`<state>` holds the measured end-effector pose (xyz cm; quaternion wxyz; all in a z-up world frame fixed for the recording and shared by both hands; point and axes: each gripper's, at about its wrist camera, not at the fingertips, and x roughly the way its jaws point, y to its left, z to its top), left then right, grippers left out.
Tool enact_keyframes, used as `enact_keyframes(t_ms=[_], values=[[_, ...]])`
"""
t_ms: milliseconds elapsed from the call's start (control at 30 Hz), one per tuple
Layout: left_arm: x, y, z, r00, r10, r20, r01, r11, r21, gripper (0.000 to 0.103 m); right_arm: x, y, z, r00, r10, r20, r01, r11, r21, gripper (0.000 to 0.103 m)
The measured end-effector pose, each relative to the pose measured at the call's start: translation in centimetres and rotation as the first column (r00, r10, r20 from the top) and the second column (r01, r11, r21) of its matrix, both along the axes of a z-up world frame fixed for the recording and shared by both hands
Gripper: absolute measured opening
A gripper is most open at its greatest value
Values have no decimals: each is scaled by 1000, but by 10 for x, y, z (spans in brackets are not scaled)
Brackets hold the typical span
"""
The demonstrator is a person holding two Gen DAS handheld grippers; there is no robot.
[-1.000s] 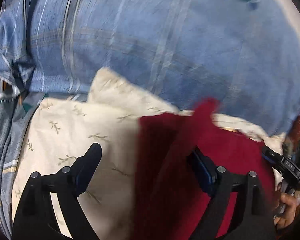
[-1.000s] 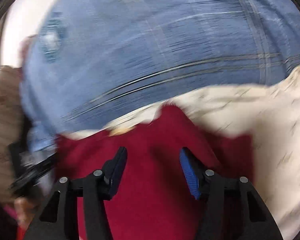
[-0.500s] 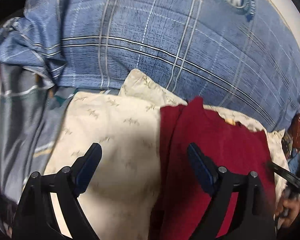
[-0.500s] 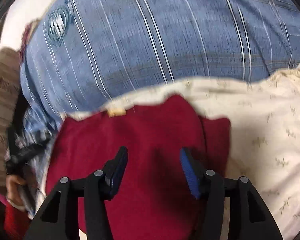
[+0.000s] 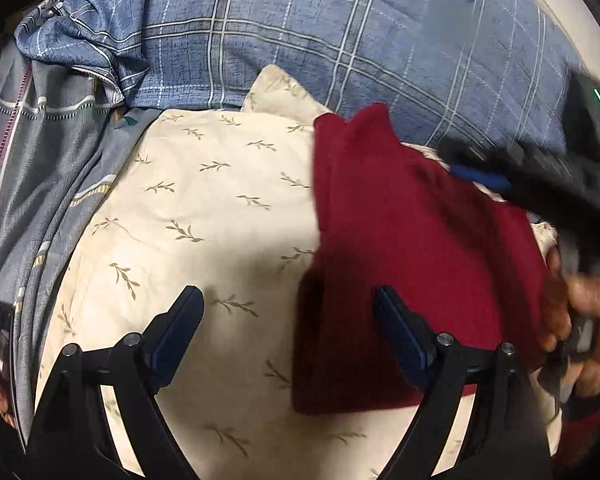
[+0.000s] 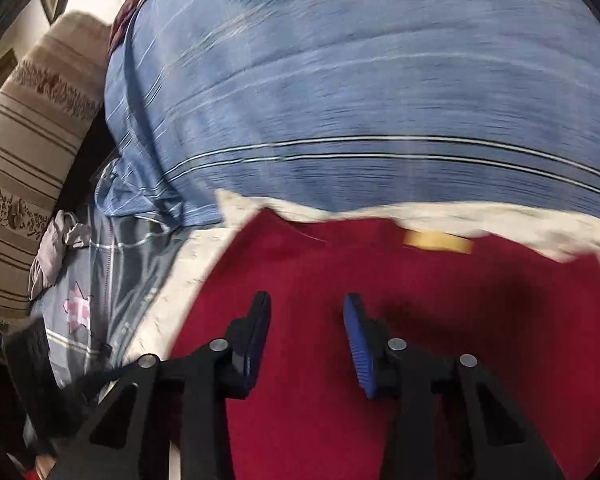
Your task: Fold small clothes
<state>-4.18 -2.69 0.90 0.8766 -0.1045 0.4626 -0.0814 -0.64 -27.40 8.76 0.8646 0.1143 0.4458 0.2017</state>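
Note:
A dark red garment [image 5: 412, 240] lies folded on a cream pillow with a leaf print [image 5: 204, 208]. In the right wrist view the red garment [image 6: 380, 312] fills the lower frame, with a yellow neck label [image 6: 436, 242] at its far edge. My left gripper [image 5: 288, 312] is open and empty above the pillow, its right finger over the garment's left edge. My right gripper [image 6: 306, 316] is open and empty just above the garment; it also shows blurred in the left wrist view [image 5: 540, 176] at the right.
A blue plaid bedcover [image 5: 340, 40] lies behind the pillow. A grey striped quilt [image 5: 40, 168] is bunched at the left. A beige striped cushion [image 6: 24, 160] stands at the far left in the right wrist view.
The right gripper has swung left over the garment and into the left wrist view. The left gripper has pulled back; the garment lies flatter on the pillow.

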Motion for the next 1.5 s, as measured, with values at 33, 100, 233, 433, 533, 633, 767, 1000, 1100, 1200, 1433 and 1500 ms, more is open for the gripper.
enact_keyframes(t_ms=[33, 100, 233, 433, 533, 633, 767, 1000, 1100, 1200, 1433, 1500], values=[[2, 2, -4, 1000, 2, -5, -2, 1000, -2, 88, 6, 8, -2, 1000, 6, 0, -6, 1000, -10, 37], [9, 4, -9, 1000, -8, -24, 8, 1000, -23, 88, 25, 27, -12, 1000, 16, -6, -16, 999, -47, 37], [13, 3, -10, 1000, -17, -17, 17, 1000, -19, 88, 63, 54, -47, 997, 0, -73, -8, 993, -114, 37], [12, 2, -10, 1000, -16, -16, 16, 1000, -19, 89, 68, 58, -55, 998, -33, -62, 25, 992, -122, 37], [12, 1, -10, 1000, -13, -14, 13, 1000, -17, 89, 57, 49, -43, 997, -31, -72, 24, 996, -90, 41], [13, 1, -10, 1000, -12, -10, 12, 1000, -11, 89, 41, 44, -32, 997, -10, -71, 5, 997, -73, 53], [13, 0, -9, 1000, -10, -8, 10, 1000, -6, 89, 25, 46, -26, 999, 7, -51, -11, 996, -85, 54], [15, 2, -9, 1000, -5, -18, 4, 1000, -31, 89, 44, 60, -48, 992, -19, -125, 1, 991, -137, 55], [15, 2, -10, 1000, -2, -19, 1, 1000, -31, 89, 41, 55, -35, 991, -28, -130, 18, 997, -75, 62], [15, 1, -11, 1000, -1, -16, 1, 1000, -27, 89, 42, 62, -33, 990, -16, -141, 6, 997, -75, 68], [13, 1, -12, 1000, 6, -14, -6, 999, -32, 89, 53, 102, -54, 989, 10, -148, -42, 976, -214, 82], [13, 2, -11, 1000, 6, -10, -6, 999, -38, 89, 54, 113, -58, 992, 38, -120, -73, 951, -302, 78]])
